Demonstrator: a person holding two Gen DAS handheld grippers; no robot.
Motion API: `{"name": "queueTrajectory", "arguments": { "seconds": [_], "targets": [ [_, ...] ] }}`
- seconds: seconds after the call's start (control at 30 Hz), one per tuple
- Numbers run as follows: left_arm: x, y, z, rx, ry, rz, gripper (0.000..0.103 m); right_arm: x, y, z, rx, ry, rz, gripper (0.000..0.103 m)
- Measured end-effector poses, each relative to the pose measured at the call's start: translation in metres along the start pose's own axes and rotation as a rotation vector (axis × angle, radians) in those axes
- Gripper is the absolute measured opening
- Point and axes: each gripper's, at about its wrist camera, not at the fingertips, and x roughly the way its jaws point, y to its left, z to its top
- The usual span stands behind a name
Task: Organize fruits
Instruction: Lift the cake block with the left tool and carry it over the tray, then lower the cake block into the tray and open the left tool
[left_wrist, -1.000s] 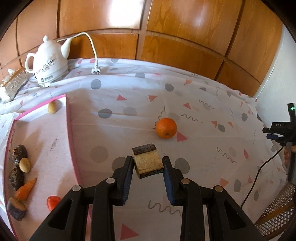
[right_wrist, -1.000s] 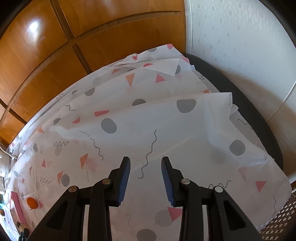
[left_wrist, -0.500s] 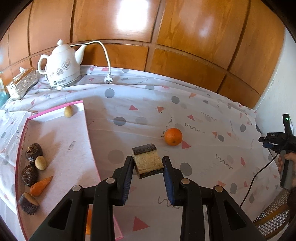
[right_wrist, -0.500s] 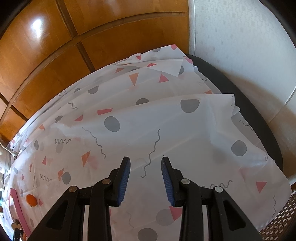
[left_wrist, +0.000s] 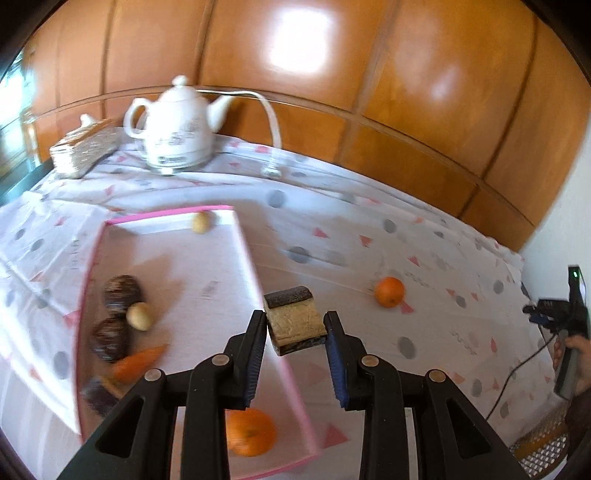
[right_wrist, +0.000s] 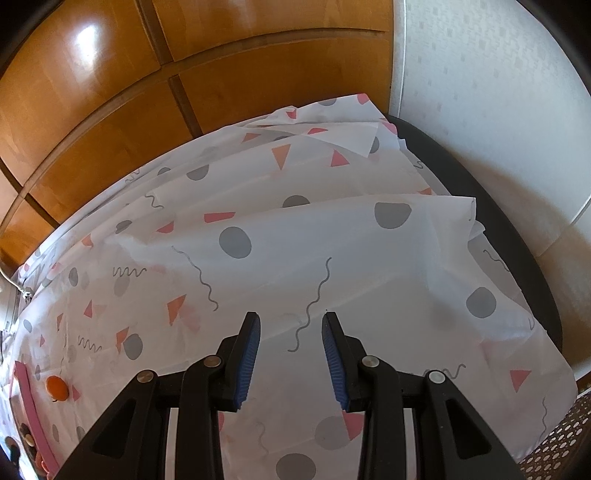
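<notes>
Pink-rimmed tray (left_wrist: 255, 258) now under left gripper (left_wrist: 295, 334) pinching yam chunk (left_wrist: 293, 319); right gripper (right_wrist: 291, 332) unmoved, spread, empty.

A table carries everything, its dark edge (right_wrist: 509, 236) bare on the wall side; a white cloth (left_wrist: 332, 236) with grey dots, pink triangles and squiggles covers the rest, folded and creased at the far corner; on the cloth lie a pink-rimmed tray (left_wrist: 255, 266), an orange (left_wrist: 388, 292) well apart from the tray, a white teapot (left_wrist: 173, 129) on its base at the back, a plug (left_wrist: 271, 170) with its white cord beside the teapot, and a woven box (left_wrist: 83, 149) just left of the teapot.
</notes>
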Motion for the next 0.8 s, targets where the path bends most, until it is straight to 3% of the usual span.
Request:
{"name": "queueTrajectory", "arguments": {
  "seconds": [0.37,0.53,0.8],
  "targets": [
    [-0.033,0.093,-0.021,-0.141,-0.001,0.136,0.032,-0.001,0.006,-0.001,-0.031,-0.004,-0.001,0.035],
    [-0.027,0.099,-0.042,-0.147,0.054,0.112,0.032,0.001,0.005,-0.001,-0.028,0.0,-0.006,0.035],
    [-0.01,0.097,-0.045,-0.14,0.093,0.105,0.032,0.002,0.004,-0.003,-0.03,0.004,-0.02,0.035]
  ]
}}
